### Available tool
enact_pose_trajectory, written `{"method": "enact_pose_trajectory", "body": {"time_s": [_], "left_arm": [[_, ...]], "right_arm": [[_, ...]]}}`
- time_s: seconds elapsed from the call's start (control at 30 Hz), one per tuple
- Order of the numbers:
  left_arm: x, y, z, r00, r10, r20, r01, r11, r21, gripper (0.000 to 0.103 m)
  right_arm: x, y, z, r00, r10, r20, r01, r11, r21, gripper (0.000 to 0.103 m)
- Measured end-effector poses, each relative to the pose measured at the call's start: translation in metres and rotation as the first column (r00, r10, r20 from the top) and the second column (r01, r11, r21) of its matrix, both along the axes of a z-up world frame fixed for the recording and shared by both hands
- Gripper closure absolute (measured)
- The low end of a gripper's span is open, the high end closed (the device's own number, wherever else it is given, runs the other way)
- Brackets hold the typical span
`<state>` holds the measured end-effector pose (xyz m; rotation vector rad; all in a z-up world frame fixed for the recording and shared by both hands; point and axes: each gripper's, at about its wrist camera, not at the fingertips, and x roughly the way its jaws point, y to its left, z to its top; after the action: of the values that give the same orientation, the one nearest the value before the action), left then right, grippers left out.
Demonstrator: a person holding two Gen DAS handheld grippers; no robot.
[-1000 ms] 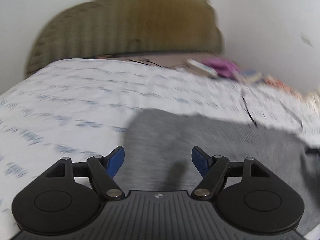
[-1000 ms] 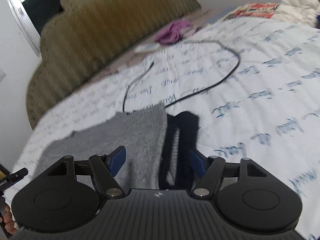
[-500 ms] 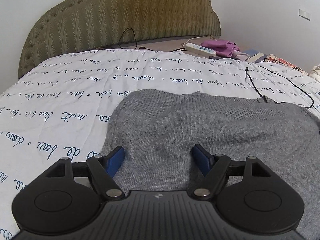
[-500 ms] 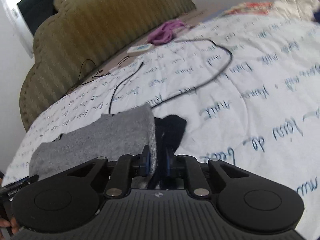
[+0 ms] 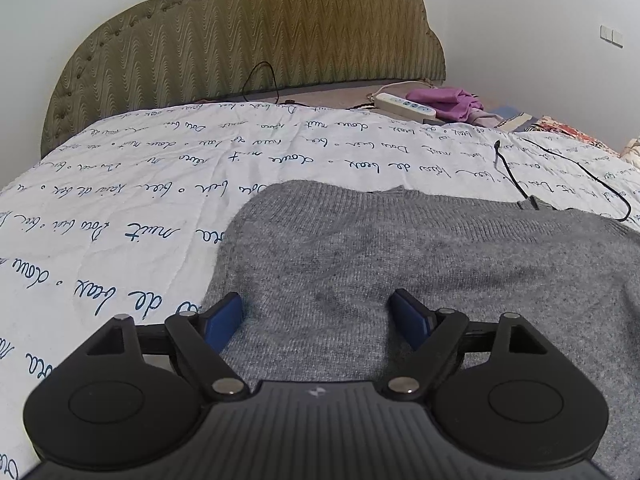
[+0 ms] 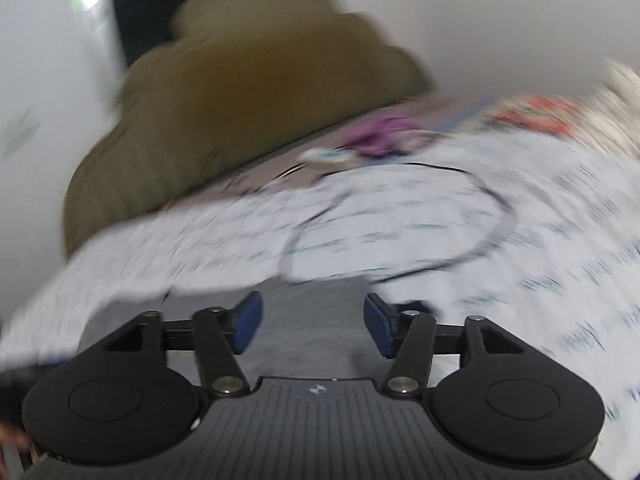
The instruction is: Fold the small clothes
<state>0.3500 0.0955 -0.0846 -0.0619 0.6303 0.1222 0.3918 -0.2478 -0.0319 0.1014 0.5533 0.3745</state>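
A grey knit garment (image 5: 420, 256) lies flat on the white quilt with blue script (image 5: 120, 208). My left gripper (image 5: 316, 312) is open and low over the garment's near left part, its blue pads (image 5: 224, 316) on either side of the knit. In the blurred right wrist view my right gripper (image 6: 312, 320) is open and empty above the grey garment (image 6: 312, 308). A small dark patch (image 6: 416, 306) shows by its right pad.
An olive padded headboard (image 5: 256, 36) stands at the far end. A black cable (image 5: 560, 168) loops on the quilt at the right. A white power strip (image 5: 404, 104) and purple cloth (image 5: 452, 100) lie by the headboard. Colourful fabric (image 5: 568, 130) sits far right.
My right gripper was shut on the garment's edge half a second ago; it has opened and is moving fast. My left gripper has stayed open over the garment, barely moving.
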Motion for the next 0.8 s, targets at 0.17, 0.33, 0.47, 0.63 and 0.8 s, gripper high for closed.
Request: {"method": "enact_pose_trajectory", "body": {"time_s": [0.17, 0.33, 0.47, 0.63, 0.8], "left_arm": [[-0.001, 0.007, -0.002, 1.0, 0.007, -0.002, -0.007, 0.999, -0.037, 0.017], [0.004, 0.014, -0.004, 1.0, 0.005, -0.011, -0.006, 0.996, -0.085, 0.013], [-0.019, 0.027, 0.015, 0.999, 0.011, 0.035, -0.005, 0.987, -0.161, 0.014], [-0.095, 0.065, 0.039, 0.983, 0.06, 0.176, 0.006, 0.937, -0.351, 0.014], [-0.123, 0.094, 0.019, 0.989, 0.125, 0.081, -0.064, 0.846, -0.529, 0.014]], "right_arm": [[0.032, 0.025, -0.047, 0.994, -0.036, -0.105, 0.015, 0.982, -0.19, 0.041], [0.033, -0.004, -0.056, 0.995, -0.059, -0.086, 0.055, 0.998, -0.041, 0.047], [0.02, 0.014, -0.033, 0.991, -0.092, -0.096, 0.08, 0.99, -0.119, 0.042], [-0.039, 0.014, -0.012, 0.999, 0.006, 0.047, -0.003, 0.999, -0.048, 0.01], [-0.031, 0.005, -0.063, 0.996, -0.072, -0.053, 0.068, 0.994, -0.085, 0.011]]}}
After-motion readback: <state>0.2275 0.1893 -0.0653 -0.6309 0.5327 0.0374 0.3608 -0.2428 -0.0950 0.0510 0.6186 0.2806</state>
